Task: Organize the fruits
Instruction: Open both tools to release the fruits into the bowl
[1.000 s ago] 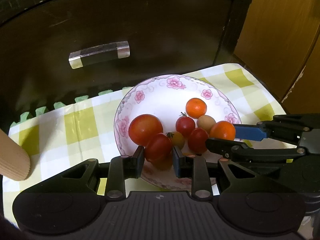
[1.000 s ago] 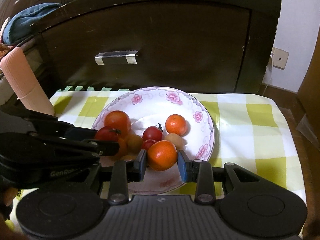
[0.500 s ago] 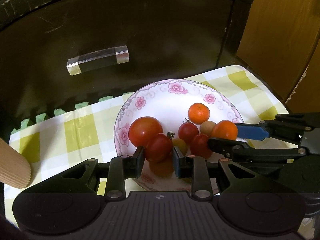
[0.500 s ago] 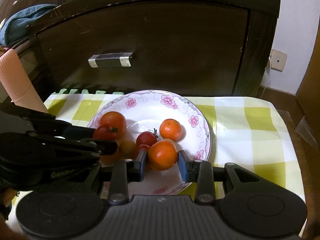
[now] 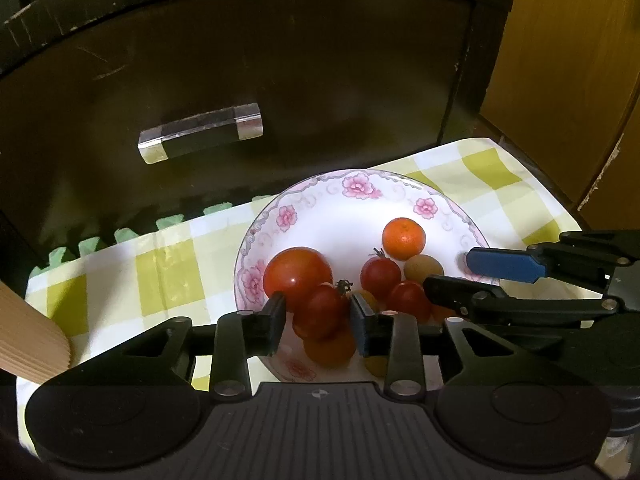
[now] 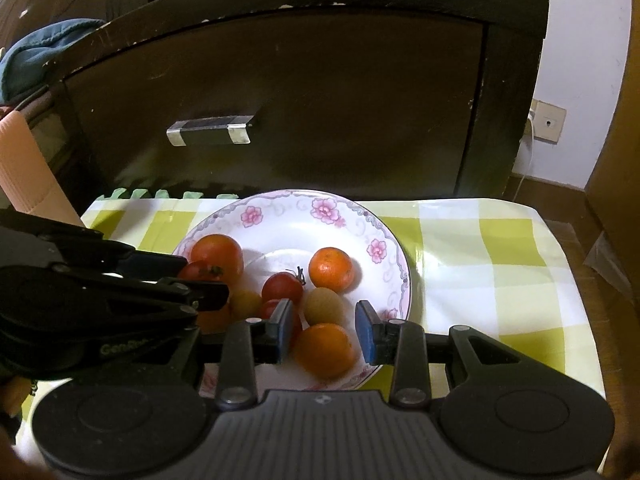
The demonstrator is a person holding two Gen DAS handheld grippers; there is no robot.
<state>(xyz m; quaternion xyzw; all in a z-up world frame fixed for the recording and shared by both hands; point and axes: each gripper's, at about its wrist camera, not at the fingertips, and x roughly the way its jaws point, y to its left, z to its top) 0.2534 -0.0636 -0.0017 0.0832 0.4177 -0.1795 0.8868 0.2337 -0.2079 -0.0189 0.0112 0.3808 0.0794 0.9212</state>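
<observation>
A white plate with pink flowers point(image 5: 360, 184) holds a big tomato point(image 5: 298, 276), a mandarin point(image 5: 403, 238), small tomatoes and a tan fruit point(image 5: 423, 268). My left gripper point(image 5: 318, 320) hangs over the plate's near left side. Its jaws are opening, and a medium tomato point(image 5: 320, 312) sits between the pads with a thin gap. My right gripper point(image 6: 324, 314) is open over the plate's near edge point(image 6: 392, 240). An orange point(image 6: 324, 348) lies on the plate just below and between its pads, untouched. In the left wrist view the right gripper point(image 5: 448, 272) has nothing between its fingers.
The plate stands on a yellow-checked cloth point(image 5: 160, 264) in front of a dark cabinet with a clear handle point(image 5: 200, 132). A ribbed beige cylinder point(image 5: 28, 340) is at the left edge. A wooden door point(image 5: 580, 80) stands to the right, and a wall socket point(image 6: 548, 120) is behind.
The orange has left the right gripper's pads and now lies lower, on the plate. The left jaws have widened around the medium tomato. Neither hand has shifted.
</observation>
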